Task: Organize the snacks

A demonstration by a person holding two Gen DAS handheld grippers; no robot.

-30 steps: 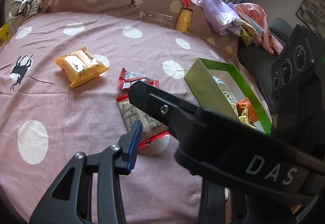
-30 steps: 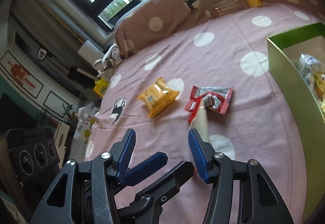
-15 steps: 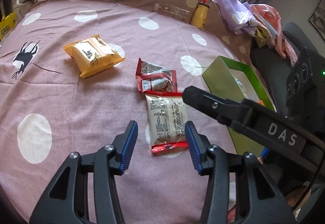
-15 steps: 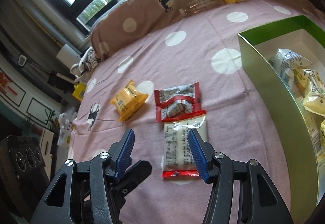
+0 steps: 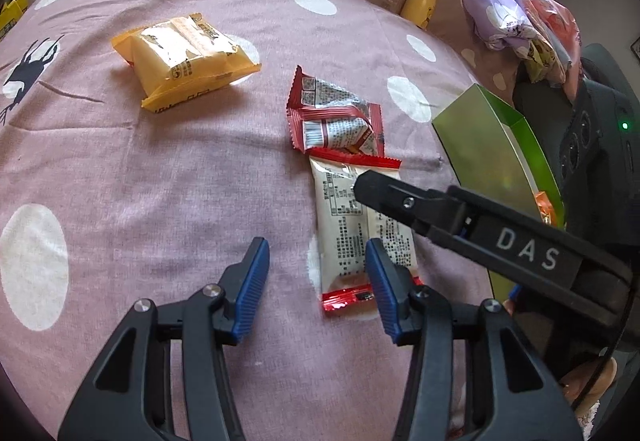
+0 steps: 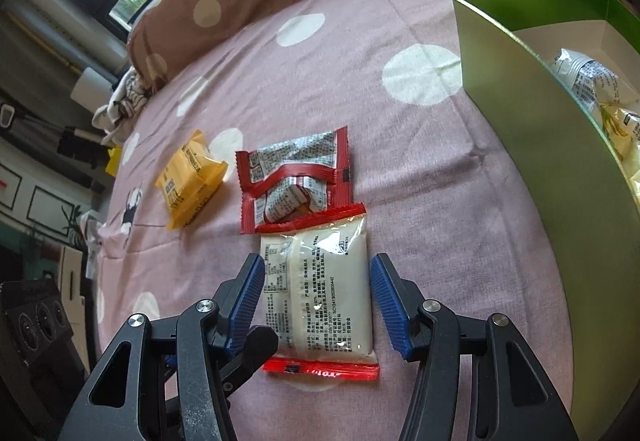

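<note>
On the pink dotted bedspread (image 5: 160,169), the yellow snack pack (image 5: 184,57) lies farthest left, well apart from the others. Next comes the crumpled red packet (image 5: 336,117), and touching its near edge is the white packet (image 6: 320,293) with red ends, lying flat and lengthwise toward both cameras. The left gripper (image 5: 318,281) hangs over bare cloth just left of that white packet, its 2 blue pads spread with nothing between them; the right-hand pad overlaps the packet's edge in the view. The right gripper (image 6: 318,301) is spread around the white packet, 1 pad on each long side, both pads just clear of the wrapper. Its black body also crosses the left wrist view. Farthest right stands the green box (image 6: 520,113), open on top, with several wrapped snacks (image 6: 592,81) already inside.
</note>
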